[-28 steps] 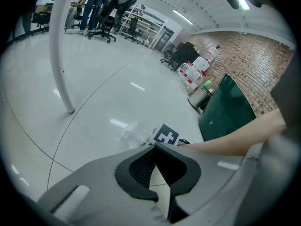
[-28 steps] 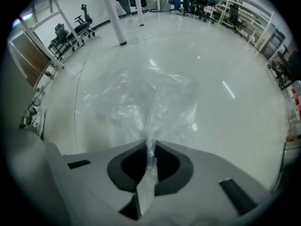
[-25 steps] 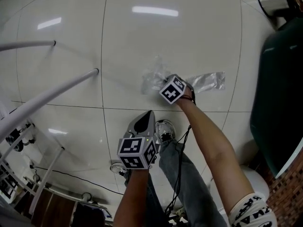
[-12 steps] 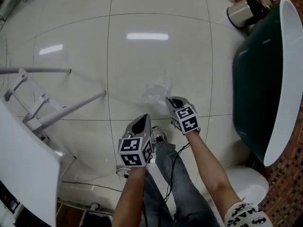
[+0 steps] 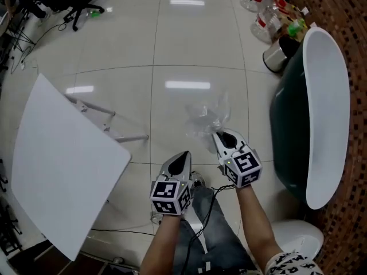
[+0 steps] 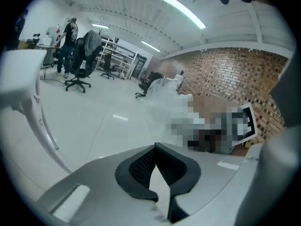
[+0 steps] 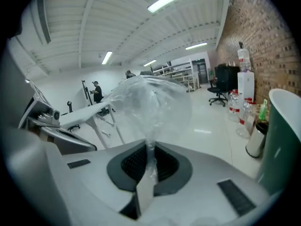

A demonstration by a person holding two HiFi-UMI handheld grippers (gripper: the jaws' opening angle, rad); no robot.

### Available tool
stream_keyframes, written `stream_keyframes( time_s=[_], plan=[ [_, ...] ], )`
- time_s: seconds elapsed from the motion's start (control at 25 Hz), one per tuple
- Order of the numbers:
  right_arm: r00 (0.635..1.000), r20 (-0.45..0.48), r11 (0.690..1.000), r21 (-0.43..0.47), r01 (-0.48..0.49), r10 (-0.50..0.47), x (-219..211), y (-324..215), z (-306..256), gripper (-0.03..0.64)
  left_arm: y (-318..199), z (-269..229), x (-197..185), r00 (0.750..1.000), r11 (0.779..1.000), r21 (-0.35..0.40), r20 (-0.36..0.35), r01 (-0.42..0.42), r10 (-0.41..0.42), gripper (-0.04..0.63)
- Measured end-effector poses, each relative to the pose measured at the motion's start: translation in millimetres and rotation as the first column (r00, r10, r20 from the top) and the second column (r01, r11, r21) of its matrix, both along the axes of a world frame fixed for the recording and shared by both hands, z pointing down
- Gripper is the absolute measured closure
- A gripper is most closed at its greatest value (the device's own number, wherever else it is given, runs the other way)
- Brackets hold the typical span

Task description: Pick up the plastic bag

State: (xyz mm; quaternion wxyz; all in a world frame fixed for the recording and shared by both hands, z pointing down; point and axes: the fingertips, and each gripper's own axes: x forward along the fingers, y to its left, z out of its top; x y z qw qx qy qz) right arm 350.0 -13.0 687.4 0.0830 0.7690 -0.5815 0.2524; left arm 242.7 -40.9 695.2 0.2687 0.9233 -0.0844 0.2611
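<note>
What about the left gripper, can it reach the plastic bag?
Probably yes: the plastic bag, pinched in the right gripper, is close beside the left gripper, nothing between, though its jaws are shut.

The plastic bag is clear, thin and crumpled, and it is being pinched at one gathered, twisted end between the closed jaws of the right gripper. Its puffed body is billowing out from the jaw tips toward twelve o'clock, lifted off the floor and spreading wide above the pinch.
</note>
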Motion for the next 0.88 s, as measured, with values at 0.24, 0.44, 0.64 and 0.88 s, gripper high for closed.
stream_keyframes(
  time_s=[0.24,0.44,0.64,0.88],
  plan=[
    [0.996,-0.051,0.984,0.165,0.075,-0.067,-20.3,-13.2,-152.2,0.606,-29.7,-131.8,-49.0,0.987,0.985,0.103,-0.095,0.138,-0.129,0.595],
    [0.975,-0.102,0.949,0.230,0.217,-0.198,-71.8,-63.5,-237.5,0.606,-78.7,-209.6,-127.8,0.941,0.928,0.175,-0.146,0.328,-0.305,0.595],
    [0.946,-0.098,0.907,0.266,0.325,-0.310,-134.9,-90.6,-291.2,0.606,-108.1,-254.6,-219.6,0.876,0.852,0.209,-0.163,0.480,-0.453,0.595],
    [0.871,-0.113,0.824,0.287,0.489,-0.478,-227.4,-122.9,-333.4,0.606,-124.3,-293.4,-328.9,0.772,0.731,0.248,-0.206,0.636,-0.602,0.595]
  ],
)
